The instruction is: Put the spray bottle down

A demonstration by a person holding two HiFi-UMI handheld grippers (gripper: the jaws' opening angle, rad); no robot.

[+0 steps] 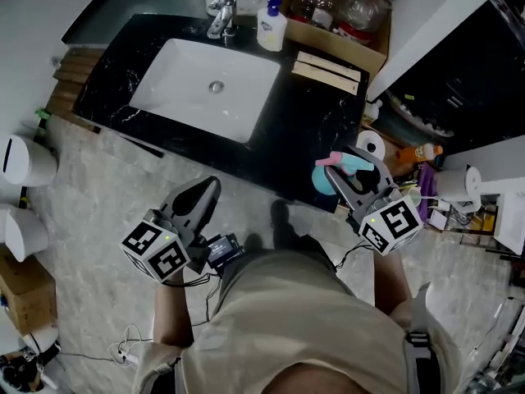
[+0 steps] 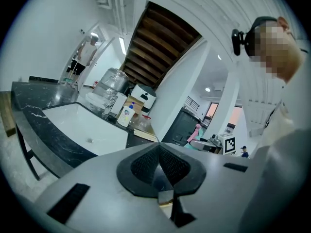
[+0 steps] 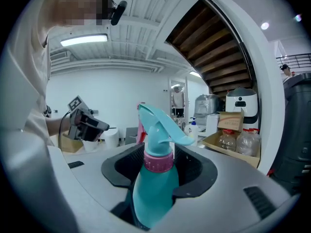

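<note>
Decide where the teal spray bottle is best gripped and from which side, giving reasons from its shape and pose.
Take the spray bottle on its smooth teal body just below the pink collar, coming in level from the side. It stands upright, and the head above juts out with its nozzle and trigger, so that is probably a poor hold. The right gripper is shut there.

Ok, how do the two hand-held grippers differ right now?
The right hand-held gripper is shut on the teal spray bottle; the left hand-held gripper is shut on nothing. The right one is above the black counter, the left one above the floor. Both carry marker cubes.
</note>
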